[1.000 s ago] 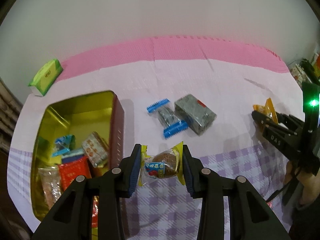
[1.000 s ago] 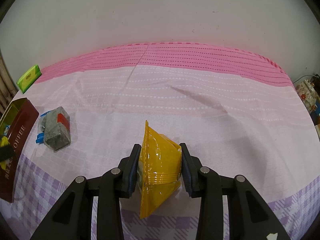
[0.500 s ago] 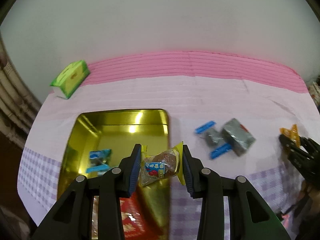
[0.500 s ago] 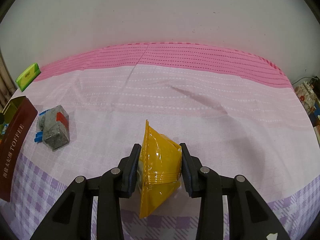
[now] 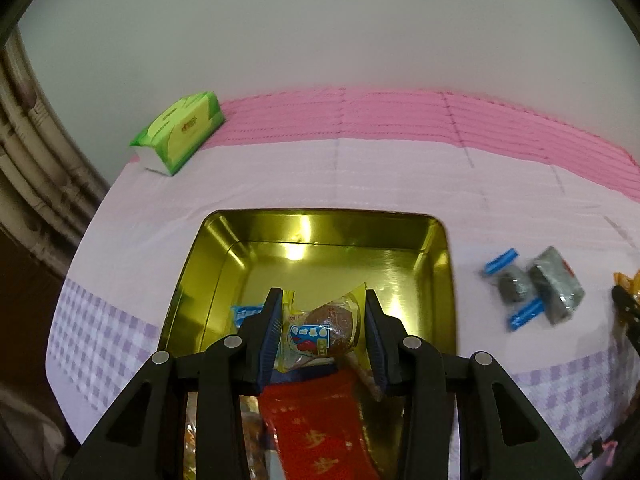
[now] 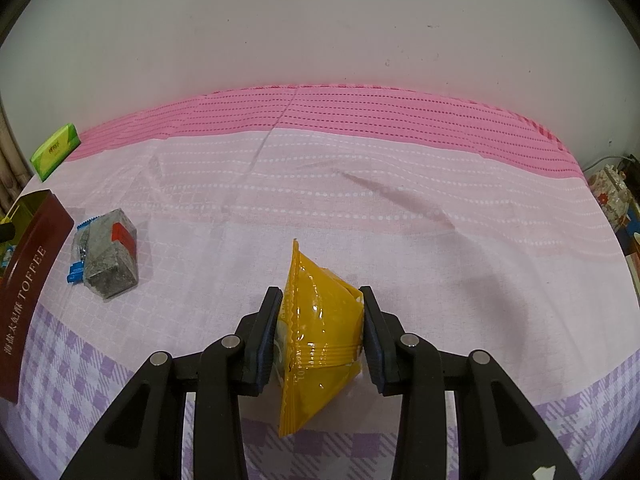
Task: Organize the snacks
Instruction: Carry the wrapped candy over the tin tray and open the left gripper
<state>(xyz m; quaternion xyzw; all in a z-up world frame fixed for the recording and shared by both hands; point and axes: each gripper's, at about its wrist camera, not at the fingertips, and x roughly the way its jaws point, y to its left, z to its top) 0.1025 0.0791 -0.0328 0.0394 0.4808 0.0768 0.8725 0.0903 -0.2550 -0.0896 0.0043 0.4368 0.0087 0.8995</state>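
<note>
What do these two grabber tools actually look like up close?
Both look alike. The left gripper and right gripper are matte black plastic, with two fingers lined by dark blue ribbed pads. Angular black linkage arms with triangular cut-outs carry round silver pivot pins. No cables, printed markings or sleeves show on them in these two close-up views.

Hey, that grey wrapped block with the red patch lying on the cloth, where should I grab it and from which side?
Probably across the two long sides of the grey block, mid-length, coming down from above. It lies flat on the tablecloth, so the top is free. The blue-ended packet lies against its left side, so one finger would have to slip between them.
</note>
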